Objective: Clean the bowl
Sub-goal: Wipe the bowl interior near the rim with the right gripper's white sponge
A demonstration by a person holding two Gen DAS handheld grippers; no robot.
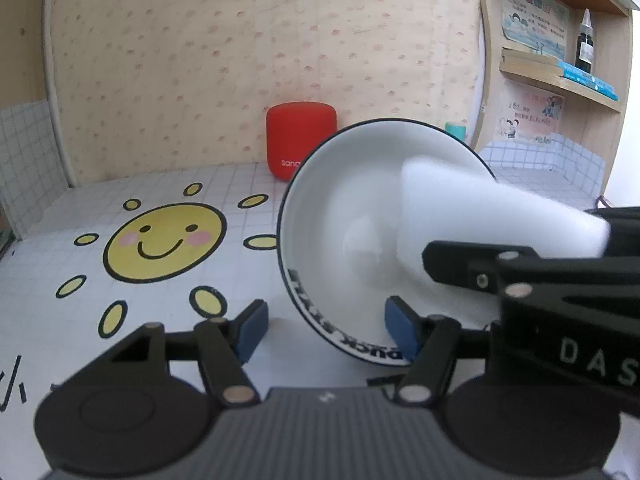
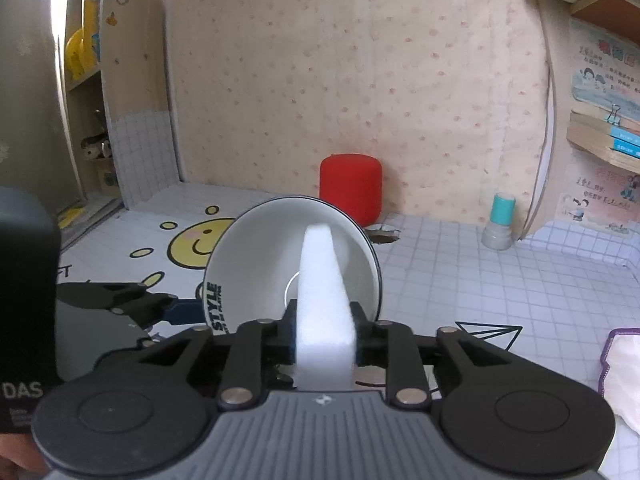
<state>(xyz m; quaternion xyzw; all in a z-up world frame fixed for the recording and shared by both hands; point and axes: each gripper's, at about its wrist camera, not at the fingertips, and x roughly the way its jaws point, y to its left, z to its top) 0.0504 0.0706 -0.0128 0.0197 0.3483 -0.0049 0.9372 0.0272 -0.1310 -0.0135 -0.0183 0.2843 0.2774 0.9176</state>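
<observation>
A white bowl (image 1: 340,216) with a dark rim and black lettering stands tilted on its edge, its inside facing the cameras; it also shows in the right wrist view (image 2: 256,256). My left gripper (image 1: 326,330) is open, with the bowl's lower rim between its blue pads (image 1: 400,328); the right pad touches the rim. My right gripper (image 2: 324,336) is shut on a white sponge block (image 2: 322,296), whose tip reaches into the bowl. The sponge (image 1: 480,216) enters the left wrist view from the right.
A red cylinder speaker (image 1: 301,140) stands at the back wall behind the bowl. A teal-capped bottle (image 2: 500,220) stands back right. A white cloth with purple edging (image 2: 620,364) lies at the right. The gridded tabletop (image 1: 60,272) carries a sun drawing. Shelves line the right wall.
</observation>
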